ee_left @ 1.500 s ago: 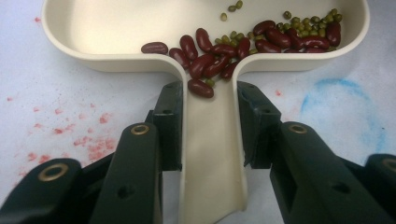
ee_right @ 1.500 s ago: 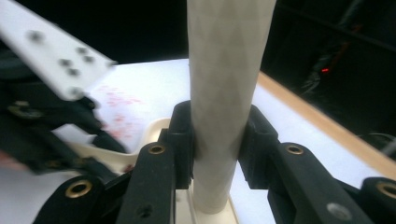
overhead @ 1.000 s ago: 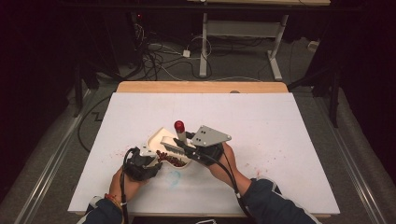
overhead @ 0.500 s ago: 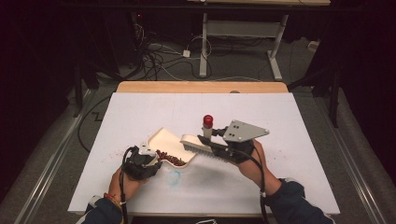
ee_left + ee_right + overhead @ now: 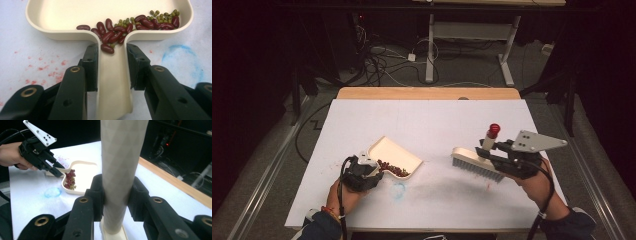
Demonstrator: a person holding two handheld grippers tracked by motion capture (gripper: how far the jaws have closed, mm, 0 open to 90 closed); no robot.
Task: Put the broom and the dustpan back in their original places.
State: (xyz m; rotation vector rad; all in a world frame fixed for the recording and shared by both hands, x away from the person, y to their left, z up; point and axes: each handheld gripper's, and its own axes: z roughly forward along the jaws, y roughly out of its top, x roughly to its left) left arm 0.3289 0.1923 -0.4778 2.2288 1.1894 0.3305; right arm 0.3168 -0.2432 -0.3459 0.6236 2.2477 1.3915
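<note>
A cream dustpan (image 5: 394, 154) lies left of the table's middle, with red and green beans (image 5: 393, 169) piled at its handle end. My left gripper (image 5: 373, 170) is shut on the dustpan's handle (image 5: 113, 82); in the left gripper view the pads clamp both sides and the beans (image 5: 130, 25) lie just beyond them. My right gripper (image 5: 494, 156) is shut on the cream handle (image 5: 120, 170) of a brush (image 5: 476, 162) with a red tip (image 5: 494, 129), held at the right of the table. From the right gripper view the dustpan (image 5: 82, 173) and the left gripper (image 5: 53, 171) appear farther off.
A white sheet (image 5: 437, 120) covers the table, with a wooden strip (image 5: 427, 93) at its far edge. A blue smudge (image 5: 398, 188) and faint red marks stain the sheet near the dustpan. Cables and desk legs stand on the dark floor behind.
My right gripper has carried the brush from the dustpan's mouth to the right side of the table. The left gripper and dustpan have stayed put.
</note>
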